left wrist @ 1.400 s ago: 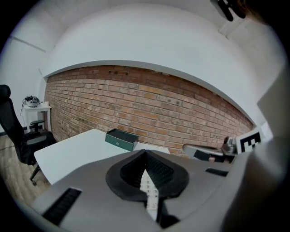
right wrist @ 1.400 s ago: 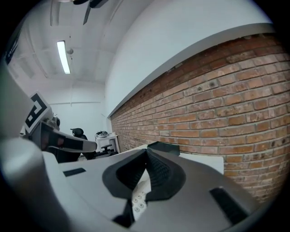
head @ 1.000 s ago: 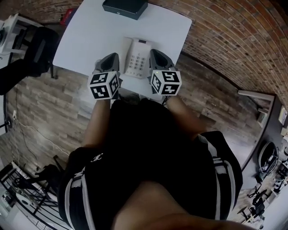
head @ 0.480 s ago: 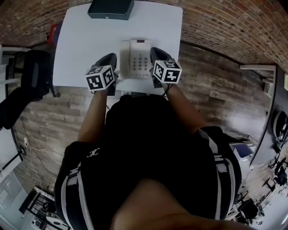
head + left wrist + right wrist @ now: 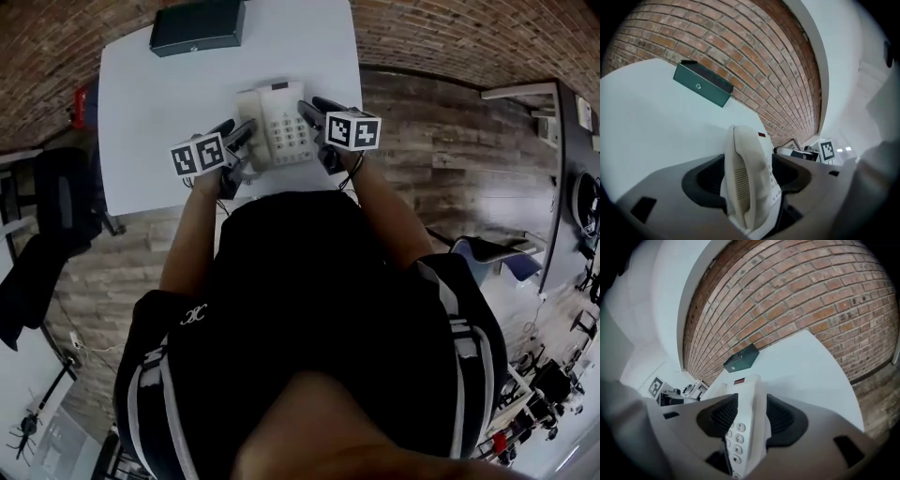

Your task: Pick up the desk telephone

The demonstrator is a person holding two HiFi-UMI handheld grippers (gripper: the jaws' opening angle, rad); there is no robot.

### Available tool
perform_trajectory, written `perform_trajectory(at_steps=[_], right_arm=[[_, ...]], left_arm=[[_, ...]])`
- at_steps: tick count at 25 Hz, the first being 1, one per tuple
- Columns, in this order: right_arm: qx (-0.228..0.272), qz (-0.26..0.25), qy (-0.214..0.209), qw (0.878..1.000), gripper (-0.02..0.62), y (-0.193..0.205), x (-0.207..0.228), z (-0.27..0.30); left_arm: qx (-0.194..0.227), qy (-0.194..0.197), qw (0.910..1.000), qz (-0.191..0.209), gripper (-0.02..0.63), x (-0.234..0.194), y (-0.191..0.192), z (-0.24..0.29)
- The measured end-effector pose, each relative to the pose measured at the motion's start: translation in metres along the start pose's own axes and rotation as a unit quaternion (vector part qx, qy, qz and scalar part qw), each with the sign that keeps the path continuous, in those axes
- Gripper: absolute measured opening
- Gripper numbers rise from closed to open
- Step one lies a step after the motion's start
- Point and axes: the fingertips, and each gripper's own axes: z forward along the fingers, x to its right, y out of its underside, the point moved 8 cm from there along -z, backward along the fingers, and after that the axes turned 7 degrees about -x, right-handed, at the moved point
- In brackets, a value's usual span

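A cream desk telephone lies flat on the white table, handset on its left side. My left gripper straddles the handset side. In the left gripper view the handset fills the gap and both pads touch it, and the jaws are opening. My right gripper straddles the phone's right edge. In the right gripper view that keypad edge sits snug between the ribbed pads, and these jaws are opening too. The phone's underside is hidden.
A dark green flat box lies at the table's far end, also in the left gripper view as the box. Brick wall runs behind the table. A dark chair stands left of the table on wooden flooring.
Both grippers have dropped from beside the phone onto its two sides. Their jaws, shut before, now spread around the phone's edges. The phone has not moved on the table.
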Motion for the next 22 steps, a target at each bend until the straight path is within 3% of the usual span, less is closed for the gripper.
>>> perform_trajectory(at_steps=[10, 15, 22], right_arm=[[-0.030, 0.048, -0.022, 0.998, 0.164, 0.011, 0.010, 0.014], [-0.021, 0.076, -0.045, 0.996, 0.133, 0.013, 0.009, 0.014], [-0.019, 0.061, -0.017, 0.998, 0.114, 0.011, -0.001, 0.003]], left_arm=[[-0.037, 0.082, 0.9948, -0.048, 0.304, -0.010, 0.009, 0.027], [-0.041, 0.092, 0.9936, -0.051, 0.302, -0.015, 0.010, 0.024], [-0.051, 0.074, 0.9955, -0.031, 0.282, -0.004, 0.007, 0.018]])
